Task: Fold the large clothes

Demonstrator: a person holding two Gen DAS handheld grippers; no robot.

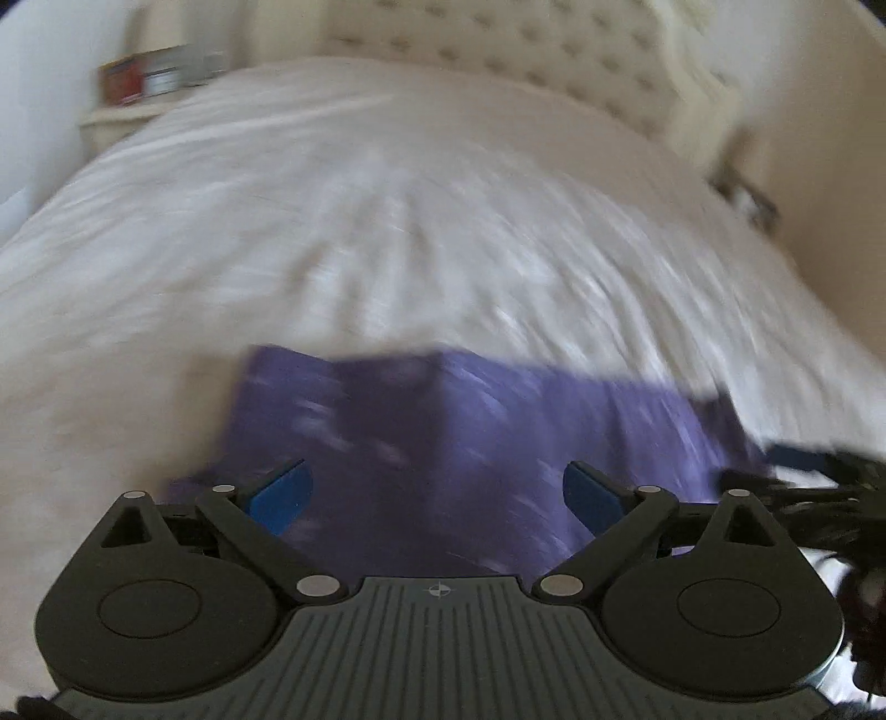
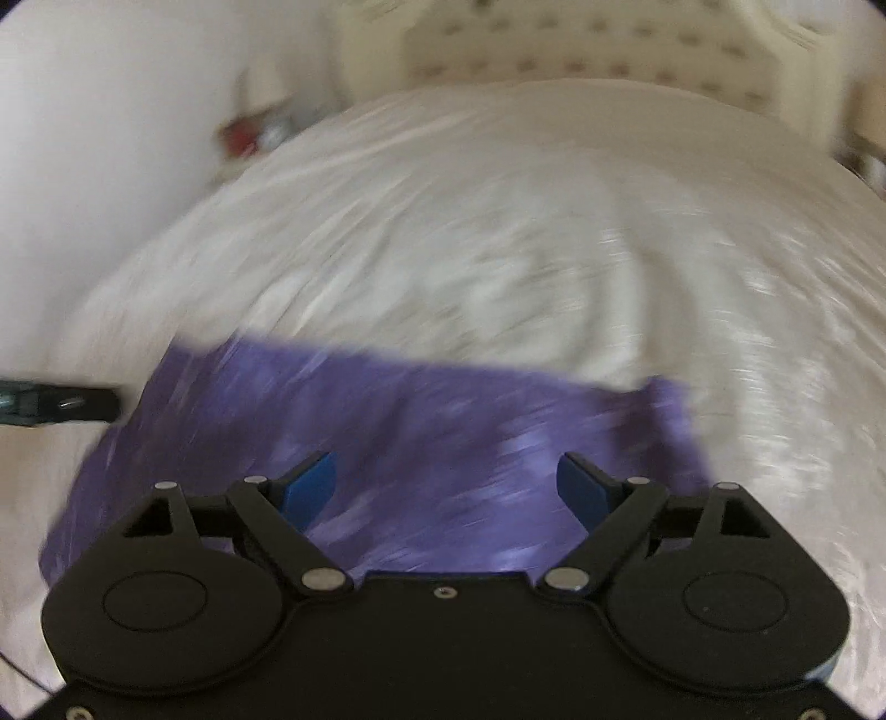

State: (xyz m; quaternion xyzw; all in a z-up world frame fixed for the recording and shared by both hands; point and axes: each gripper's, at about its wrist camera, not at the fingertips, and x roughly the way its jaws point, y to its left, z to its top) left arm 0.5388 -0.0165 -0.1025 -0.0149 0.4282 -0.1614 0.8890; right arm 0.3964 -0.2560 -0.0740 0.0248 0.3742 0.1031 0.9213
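Observation:
A purple garment [image 1: 443, 432] lies flat on the white bed [image 1: 387, 221], folded into a rough rectangle. My left gripper [image 1: 437, 493] is open and empty, its blue pads wide apart above the garment's near part. The garment also shows in the right wrist view [image 2: 415, 432]. My right gripper [image 2: 446, 487] is open and empty above its near edge. The other gripper shows as a dark shape at the right edge of the left view [image 1: 819, 482] and at the left edge of the right view [image 2: 55, 404]. Both views are motion-blurred.
A cream tufted headboard [image 1: 554, 50] stands at the bed's far end. A bedside table with a red object and jars [image 1: 149, 77] is at the far left, also in the right wrist view [image 2: 255, 130]. White bedding [image 2: 498, 232] surrounds the garment.

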